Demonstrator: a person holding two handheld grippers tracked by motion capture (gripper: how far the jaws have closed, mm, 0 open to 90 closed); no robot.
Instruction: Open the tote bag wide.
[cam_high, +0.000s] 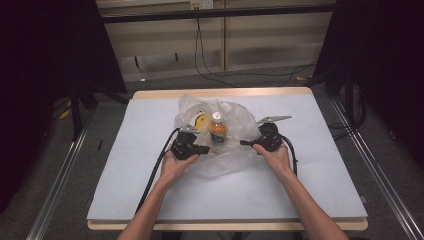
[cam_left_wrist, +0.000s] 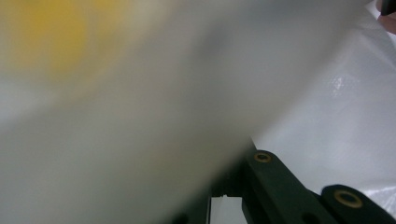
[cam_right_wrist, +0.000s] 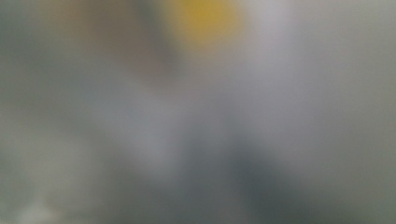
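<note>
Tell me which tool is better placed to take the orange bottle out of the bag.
Left, probably. The left tool sits closer to the bottle, which stands upright inside the plastic bag; the right tool is farther off at the bag's other side.

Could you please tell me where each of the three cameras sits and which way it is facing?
High view: above the table's near edge, looking forward and down; forearms, both hands.
Left gripper view: on the left hand-held gripper, against the plastic bag; black jaw parts.
Right gripper view: on the right hand-held gripper, blurred against the bag.
Shared: bag, yellow blur.
</note>
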